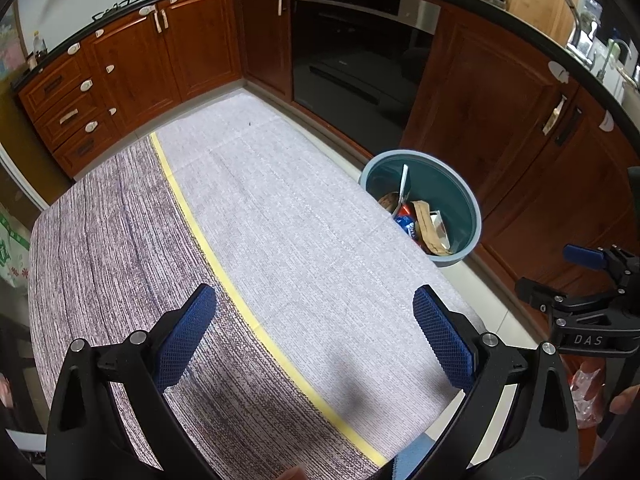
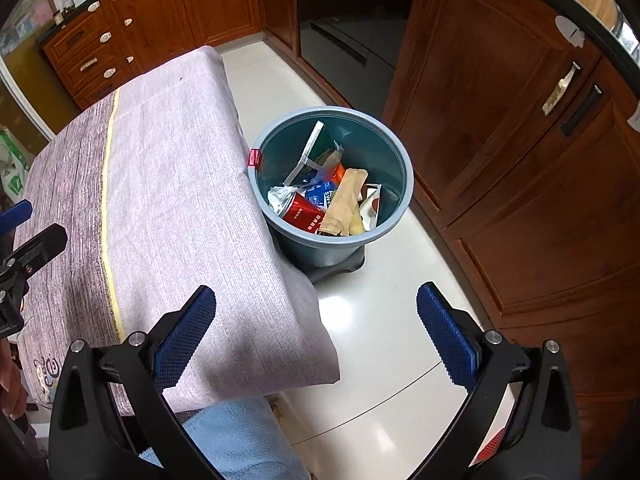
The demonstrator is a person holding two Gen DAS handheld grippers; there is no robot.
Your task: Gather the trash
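A teal-grey bin point(image 2: 394, 152) stands on the floor beside the table's right edge, holding several pieces of trash: a red can point(image 2: 302, 212), a brown paper wrapper point(image 2: 344, 202) and a blue packet point(image 2: 320, 194). It also shows in the left wrist view point(image 1: 472, 196). My left gripper point(image 1: 314, 334) is open and empty above the tablecloth point(image 1: 280, 220). My right gripper point(image 2: 316, 336) is open and empty, above the table's near right corner, short of the bin. The right gripper shows at the right edge of the left wrist view point(image 1: 592, 280).
The cloth-covered table point(image 2: 168, 152) has a yellow stripe point(image 1: 208, 248). Wooden cabinets point(image 2: 520, 140) and a dark oven point(image 1: 360, 64) line the far side. Glossy white floor point(image 2: 380, 340) lies between table and cabinets. A blue cloth point(image 2: 240, 440) lies under the table's near edge.
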